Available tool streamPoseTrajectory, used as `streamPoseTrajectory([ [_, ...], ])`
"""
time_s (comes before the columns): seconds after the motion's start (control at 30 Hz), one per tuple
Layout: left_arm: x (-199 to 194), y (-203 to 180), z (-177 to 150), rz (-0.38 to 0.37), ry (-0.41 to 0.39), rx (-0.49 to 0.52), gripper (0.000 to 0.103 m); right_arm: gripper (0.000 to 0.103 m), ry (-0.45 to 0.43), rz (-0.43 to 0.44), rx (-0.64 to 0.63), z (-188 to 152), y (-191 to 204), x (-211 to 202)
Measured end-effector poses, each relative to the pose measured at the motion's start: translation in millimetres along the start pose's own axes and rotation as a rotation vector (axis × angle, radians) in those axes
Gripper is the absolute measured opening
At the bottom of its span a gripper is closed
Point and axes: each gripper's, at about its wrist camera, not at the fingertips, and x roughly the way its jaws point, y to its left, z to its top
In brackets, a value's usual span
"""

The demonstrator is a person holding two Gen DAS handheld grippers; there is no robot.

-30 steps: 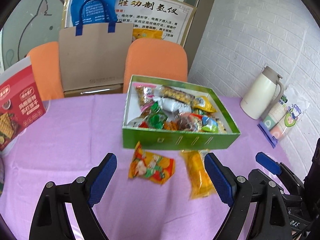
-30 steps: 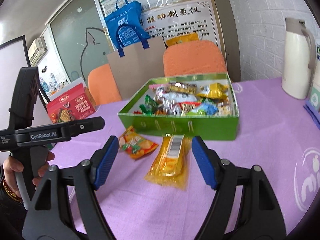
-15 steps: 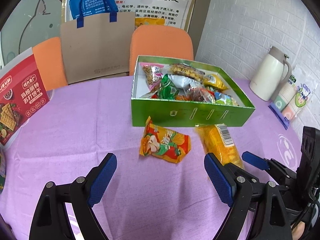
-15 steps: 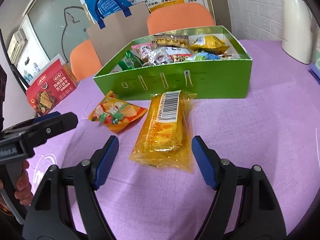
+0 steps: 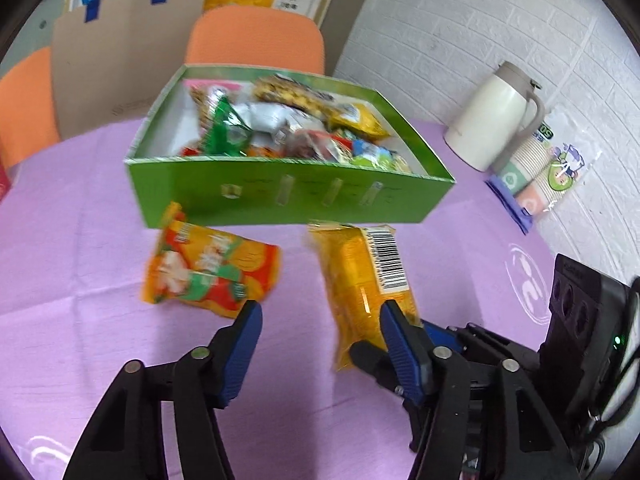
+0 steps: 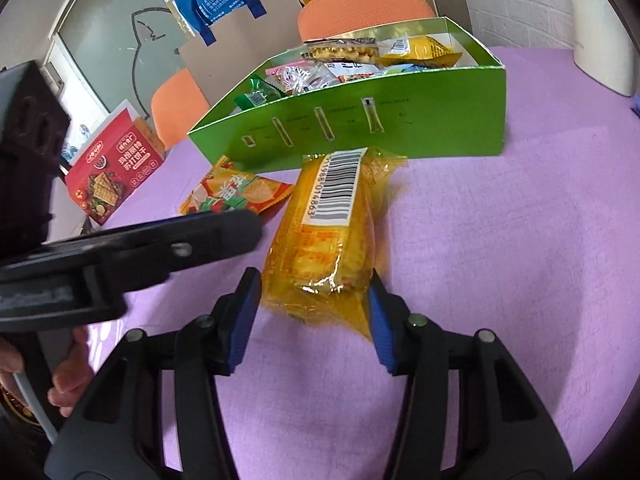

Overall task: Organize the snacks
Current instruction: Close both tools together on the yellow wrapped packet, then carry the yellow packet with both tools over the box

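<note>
A green box [image 5: 280, 196] [image 6: 420, 128] full of wrapped snacks stands on the purple tablecloth. Two packets lie in front of it: an orange-red chip packet [image 5: 208, 272] [image 6: 236, 196] and a yellow packet with a barcode [image 5: 360, 280] [image 6: 332, 236]. My left gripper [image 5: 320, 332] is open, low over the cloth, between the two packets; the chip packet lies just ahead of its left finger. My right gripper [image 6: 312, 304] is open with its blue pads on either side of the yellow packet's near end, not squeezing it.
A white thermos jug [image 5: 496, 120] and a sleeve of paper cups [image 5: 540, 172] stand at the right by the brick wall. A red cracker box [image 6: 112, 176] stands at the left. Orange chairs [image 5: 256, 36] and a brown paper bag [image 5: 120, 44] are behind the table.
Both grippers have moved forward and down toward the packets. The right gripper's pads now flank the yellow packet's near end. Both jaws have narrowed somewhat but stay open.
</note>
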Motion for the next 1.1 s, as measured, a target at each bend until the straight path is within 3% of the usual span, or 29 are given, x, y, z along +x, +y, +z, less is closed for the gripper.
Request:
streamPoseTrajectory([
  [0.2,32.8,-14.6,0.7,-0.102,0.07,-0.033,0.055,0.052,0.004,0.028,0.003,-6.5,-4.4,-7.6],
  [0.4,36.7,-28.9,2.2,-0.105,0.072,0.0,0.042,0.05,-0.002,0.031,-0.003,-7.5,-2.8,-11.8],
  [0.7,11.8,-55.3,12.5,-0.098,-0.018,0.05,0.037,0.05,-0.099,0.038,-0.023,8.1,0.8,-42.7],
  [0.9,-15.7,-72.0,47.6,-0.099,-0.118,0.107,0.037,0.05,-0.195,0.053,-0.08,46.0,2.2,-60.7],
  [1.1,-12.3,-76.9,94.7,-0.088,-0.17,0.118,0.037,0.05,-0.243,0.041,-0.106,90.9,-9.1,-52.5],
])
